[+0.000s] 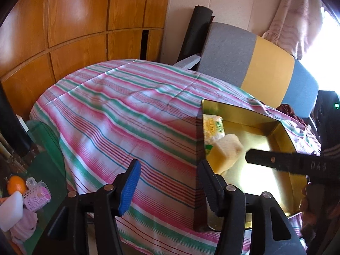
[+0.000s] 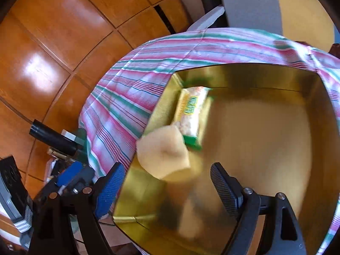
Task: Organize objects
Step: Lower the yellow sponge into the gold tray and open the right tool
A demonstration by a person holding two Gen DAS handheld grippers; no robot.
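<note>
A gold metal tin (image 1: 274,127) (image 2: 276,80) lies open on the striped cloth. Inside it are a snack packet (image 1: 212,127) (image 2: 192,108) and a yellow-and-white sponge (image 1: 225,152) (image 2: 163,150), which is blurred in the right wrist view and looks tilted against the tin's left wall. My left gripper (image 1: 170,184) is open and empty, straddling the tin's near left wall. My right gripper (image 2: 167,188) is open and empty just above the tin, behind the sponge; one of its fingers (image 1: 276,159) shows in the left wrist view.
The striped cloth (image 1: 119,114) covers a raised surface. A green glass table at the lower left holds an orange (image 1: 16,183), a pink packet (image 1: 37,194) and a white block (image 1: 10,208). Wooden cabinets (image 1: 74,21) stand behind; a grey-yellow-blue cushion (image 1: 255,63) is at the back right.
</note>
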